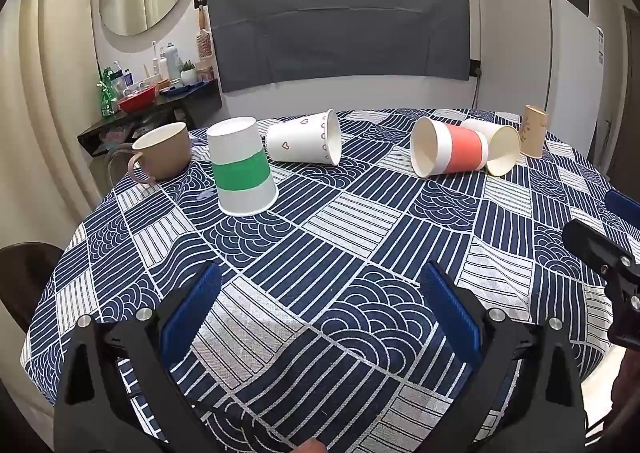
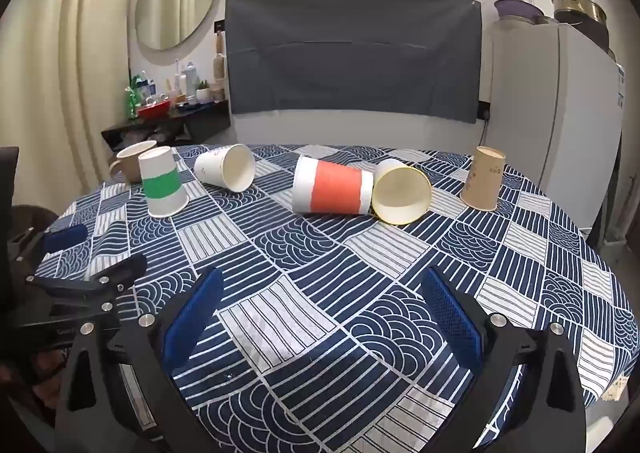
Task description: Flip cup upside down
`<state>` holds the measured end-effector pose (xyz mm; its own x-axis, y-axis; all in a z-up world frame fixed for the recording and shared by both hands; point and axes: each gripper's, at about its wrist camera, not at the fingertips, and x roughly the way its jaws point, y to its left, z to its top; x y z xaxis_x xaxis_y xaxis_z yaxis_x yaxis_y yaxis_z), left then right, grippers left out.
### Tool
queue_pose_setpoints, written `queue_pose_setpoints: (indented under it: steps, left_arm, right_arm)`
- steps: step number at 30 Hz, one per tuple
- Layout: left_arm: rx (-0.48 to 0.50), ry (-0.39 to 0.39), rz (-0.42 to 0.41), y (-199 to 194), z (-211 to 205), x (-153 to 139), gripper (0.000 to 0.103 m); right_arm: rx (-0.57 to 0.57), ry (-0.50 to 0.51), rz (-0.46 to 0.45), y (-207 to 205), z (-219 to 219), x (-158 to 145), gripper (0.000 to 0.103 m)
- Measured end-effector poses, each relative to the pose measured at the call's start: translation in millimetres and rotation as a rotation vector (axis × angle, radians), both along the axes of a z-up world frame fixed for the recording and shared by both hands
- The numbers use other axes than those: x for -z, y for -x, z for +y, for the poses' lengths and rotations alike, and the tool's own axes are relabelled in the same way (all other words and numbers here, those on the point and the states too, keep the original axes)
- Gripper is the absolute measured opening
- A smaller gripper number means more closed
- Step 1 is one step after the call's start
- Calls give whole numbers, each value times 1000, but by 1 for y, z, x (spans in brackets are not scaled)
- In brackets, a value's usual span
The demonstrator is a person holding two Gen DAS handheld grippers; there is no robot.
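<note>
A green-banded paper cup [image 1: 242,169] [image 2: 162,183] stands upside down at the left of the table. A white cup with hearts [image 1: 306,137] [image 2: 227,167], an orange-banded cup [image 1: 450,147] [image 2: 332,186] and a plain cream cup [image 1: 498,149] [image 2: 401,191] lie on their sides. A tan paper cup [image 1: 534,131] [image 2: 483,178] stands upside down at the right. My left gripper [image 1: 320,317] is open and empty over the near cloth. My right gripper [image 2: 320,317] is open and empty, also short of the cups.
A brown mug [image 1: 162,151] [image 2: 132,161] stands upright at the far left edge. The round table has a blue patterned cloth [image 1: 360,237] [image 2: 360,253]. A cluttered shelf [image 1: 152,101] and a white fridge [image 2: 560,113] stand behind. The other gripper shows at each view's side.
</note>
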<state>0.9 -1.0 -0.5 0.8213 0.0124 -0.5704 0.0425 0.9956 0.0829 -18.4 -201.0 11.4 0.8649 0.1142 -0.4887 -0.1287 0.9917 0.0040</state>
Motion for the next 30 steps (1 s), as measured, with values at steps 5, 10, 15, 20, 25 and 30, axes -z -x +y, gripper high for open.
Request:
queue_pose_setpoints:
  steps: [5,10,15,20,25,30]
  left_arm:
    - [-2,4,-3,-3,1,0,97]
    - [-16,9,-11,0,4,-1,97]
    - [-28,19,-8,1,8,0,97]
    - [-34,16,-1,1,7,0,97]
    - [-39,18,8,-1,8,0,97]
    - [-39,14,13,-1,7,0,97]
  right_arm:
    - [0,1,-4,0,0,0,95]
    - [-8,5,4,1,1,0,95]
    - [-8,2,0,1,1,-1,95]
    - [-7,22,4,-1,5,-1,95]
    - [-7,20,6,0,5,-1,95]
    - [-6,19,3,0,5,-2,95]
